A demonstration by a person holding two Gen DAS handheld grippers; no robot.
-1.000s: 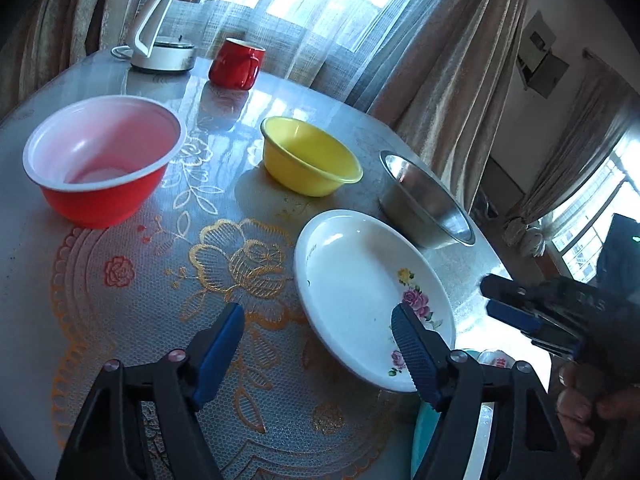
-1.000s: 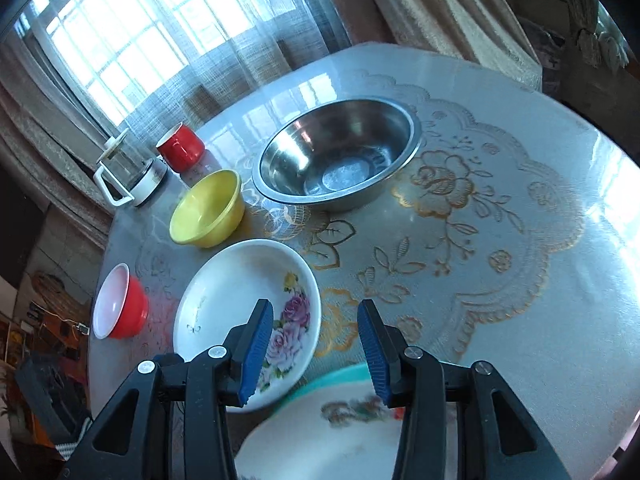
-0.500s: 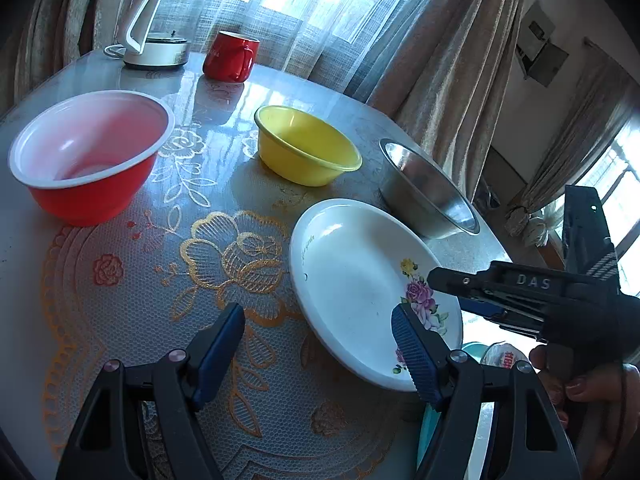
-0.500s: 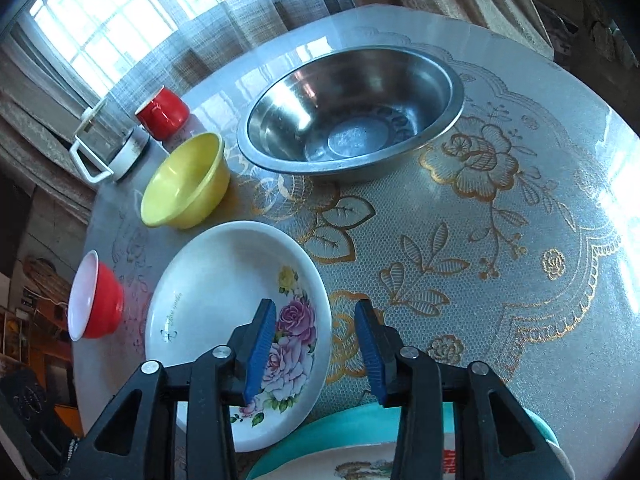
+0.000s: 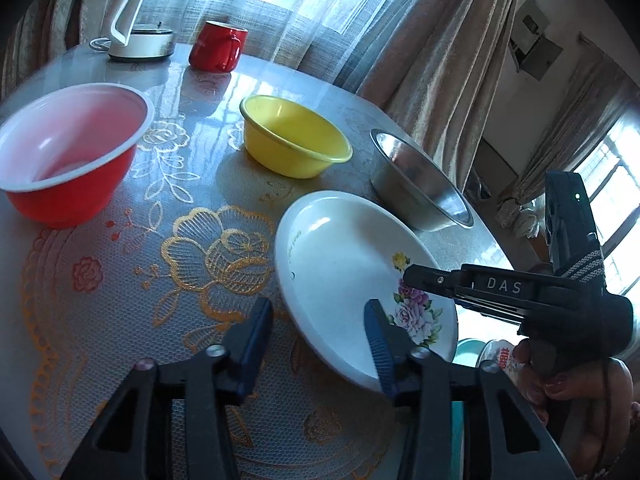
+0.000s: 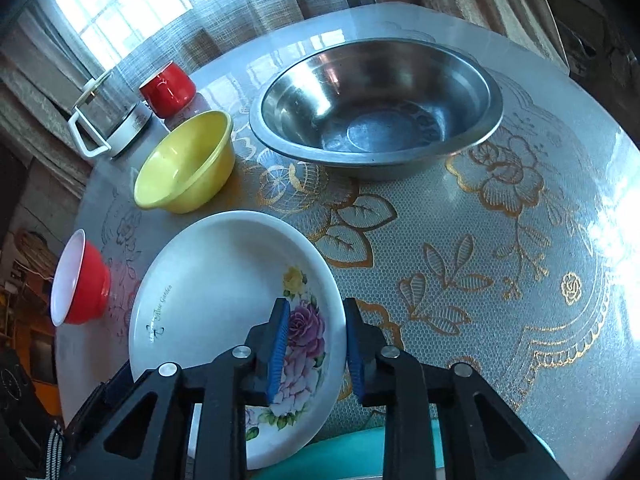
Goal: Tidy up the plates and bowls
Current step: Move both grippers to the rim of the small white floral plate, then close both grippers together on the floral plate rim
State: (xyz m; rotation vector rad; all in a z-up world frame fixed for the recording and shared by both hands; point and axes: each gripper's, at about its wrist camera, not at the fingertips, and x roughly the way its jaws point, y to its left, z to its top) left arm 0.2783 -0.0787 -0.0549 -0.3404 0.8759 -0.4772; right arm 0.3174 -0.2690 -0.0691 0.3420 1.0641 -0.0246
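right gripper: pitched steeply down, straddling the near right rim of the white floral plate; jaws narrow and just been closing, rim between them, pads not clearly pressing yet
right hand: wrapped on the grip, low right in left view
left gripper: angled down over the plate's near left rim; jaws just been closing, half open, one finger on the cloth side, the other over the plate, nothing clamped
teal plate: near edge, partly under the floral plate
table: lace-pattern cloth
yellow bowl: beyond plate
red bowl: far left
steel bowl: beyond, right
red mug, kettle: far edge by window
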